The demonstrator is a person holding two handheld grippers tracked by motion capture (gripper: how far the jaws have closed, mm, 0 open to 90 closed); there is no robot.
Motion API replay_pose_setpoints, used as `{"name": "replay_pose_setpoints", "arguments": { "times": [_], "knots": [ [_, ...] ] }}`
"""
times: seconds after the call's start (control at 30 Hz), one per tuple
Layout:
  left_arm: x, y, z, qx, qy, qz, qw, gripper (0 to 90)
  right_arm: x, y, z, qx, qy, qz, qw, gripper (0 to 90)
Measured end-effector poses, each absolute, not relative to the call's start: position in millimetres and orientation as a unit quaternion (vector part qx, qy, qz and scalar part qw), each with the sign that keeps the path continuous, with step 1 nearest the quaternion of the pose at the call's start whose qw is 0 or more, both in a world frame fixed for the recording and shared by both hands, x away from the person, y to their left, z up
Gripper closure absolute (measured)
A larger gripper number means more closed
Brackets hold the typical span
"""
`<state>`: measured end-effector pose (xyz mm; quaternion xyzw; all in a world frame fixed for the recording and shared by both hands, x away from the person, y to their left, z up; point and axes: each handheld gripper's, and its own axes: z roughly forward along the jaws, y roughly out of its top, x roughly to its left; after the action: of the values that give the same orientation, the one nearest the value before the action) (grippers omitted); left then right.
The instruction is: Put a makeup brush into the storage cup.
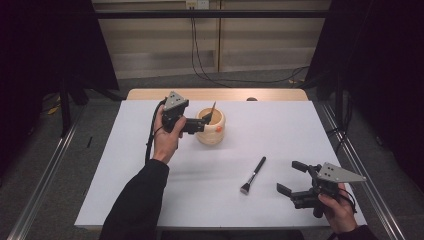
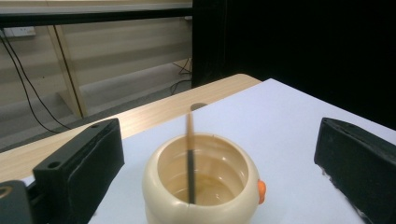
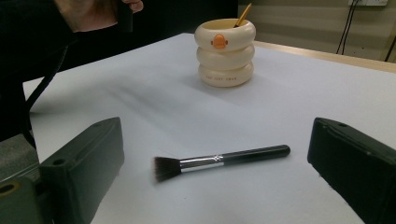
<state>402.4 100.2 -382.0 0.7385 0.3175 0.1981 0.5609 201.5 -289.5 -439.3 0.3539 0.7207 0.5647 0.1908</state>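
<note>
A cream ring-stacked cup [image 1: 211, 131] with an orange duck bill stands at the back middle of the white sheet. A thin brush [image 1: 212, 111] with a tan handle leans inside it. My left gripper [image 1: 200, 125] is held just left of the cup's rim, open, with nothing between its pads. In the left gripper view the cup [image 2: 201, 186] and thin brush [image 2: 190, 158] sit between the wide jaws. A black makeup brush [image 1: 253, 175] lies flat on the sheet. My right gripper [image 1: 289, 176] is open just right of it. The right gripper view shows the black brush [image 3: 219, 161] and the cup [image 3: 225, 51].
The white sheet [image 1: 150, 170] covers a wooden table whose bare far edge [image 1: 215, 94] has a small dark hole [image 1: 251, 99]. Metal rails run along both sides. Cables hang on the back wall.
</note>
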Motion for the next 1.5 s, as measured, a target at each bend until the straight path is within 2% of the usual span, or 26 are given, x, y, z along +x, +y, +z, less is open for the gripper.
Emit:
{"name": "replay_pose_setpoints", "arguments": {
  "times": [0.17, 0.33, 0.43, 0.57, 0.9, 1.13, 1.5],
  "knots": [
    [392.2, 105.9, -387.4, 0.731, 0.326, 0.211, 0.56, 1.6, 201.6, -289.8, -439.3, 0.354, 0.721, 0.564, 0.19, 3.4],
    [381.3, 110.2, -388.1, 0.721, 0.332, 0.199, 0.574, 1.0, 201.8, -289.6, -439.4, 0.354, 0.721, 0.564, 0.19, 3.4],
    [376.1, 116.0, -385.2, 0.723, 0.335, 0.174, 0.578, 1.3, 201.4, -290.0, -439.2, 0.356, 0.721, 0.563, 0.192, 3.4],
    [367.1, 121.3, -383.0, 0.734, 0.324, 0.196, 0.564, 1.4, 201.5, -290.6, -439.2, 0.358, 0.719, 0.563, 0.195, 3.4],
    [352.5, 134.9, -385.7, 0.72, 0.329, 0.214, 0.573, 1.0, 201.8, -292.1, -439.1, 0.359, 0.719, 0.563, 0.193, 3.2],
    [339.4, 146.6, -387.2, 0.71, 0.334, 0.178, 0.594, 2.4, 201.6, -292.0, -438.9, 0.361, 0.718, 0.562, 0.195, 3.2],
    [310.3, 158.4, -390.8, 0.714, 0.323, 0.224, 0.58, 1.3, 201.9, -291.8, -438.8, 0.363, 0.717, 0.562, 0.195, 3.3]
  ]
}}
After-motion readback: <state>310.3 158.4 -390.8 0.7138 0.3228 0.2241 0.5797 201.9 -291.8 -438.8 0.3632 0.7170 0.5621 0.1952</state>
